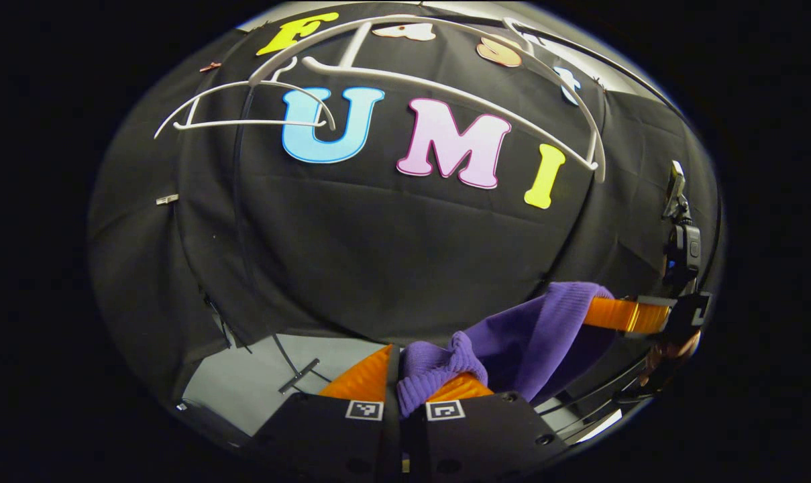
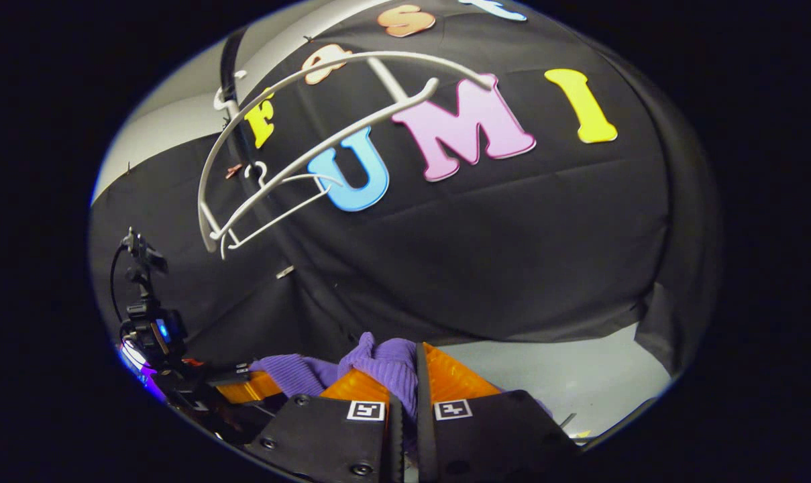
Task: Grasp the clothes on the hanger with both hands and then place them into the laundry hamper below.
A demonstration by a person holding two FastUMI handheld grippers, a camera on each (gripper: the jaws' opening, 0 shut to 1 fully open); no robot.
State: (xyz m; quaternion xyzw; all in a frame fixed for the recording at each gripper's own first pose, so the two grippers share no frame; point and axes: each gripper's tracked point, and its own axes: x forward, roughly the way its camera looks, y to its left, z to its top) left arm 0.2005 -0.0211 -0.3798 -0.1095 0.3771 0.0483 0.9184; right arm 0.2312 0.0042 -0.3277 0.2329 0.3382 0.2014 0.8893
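A purple knitted garment (image 1: 526, 335) hangs stretched between both grippers, off the hangers. In the left gripper view my left gripper (image 1: 412, 376) is shut on a bunched fold of it, and the cloth runs right to the other gripper (image 1: 636, 315), held by a hand. In the right gripper view my right gripper (image 2: 405, 376) is shut on the purple garment (image 2: 378, 365), which trails left to the other gripper (image 2: 244, 388). A bare white hanger (image 1: 445, 94) hangs above in the left gripper view; the same white hanger (image 2: 311, 147) shows upper left in the right gripper view.
A second, smaller white hanger (image 1: 244, 111) hangs at the upper left. A black stand with a small device (image 1: 680, 228) is at the right edge. Grey floor (image 1: 257, 376) lies below the cloth wall, with a dark cross-shaped foot (image 1: 299, 376) on it.
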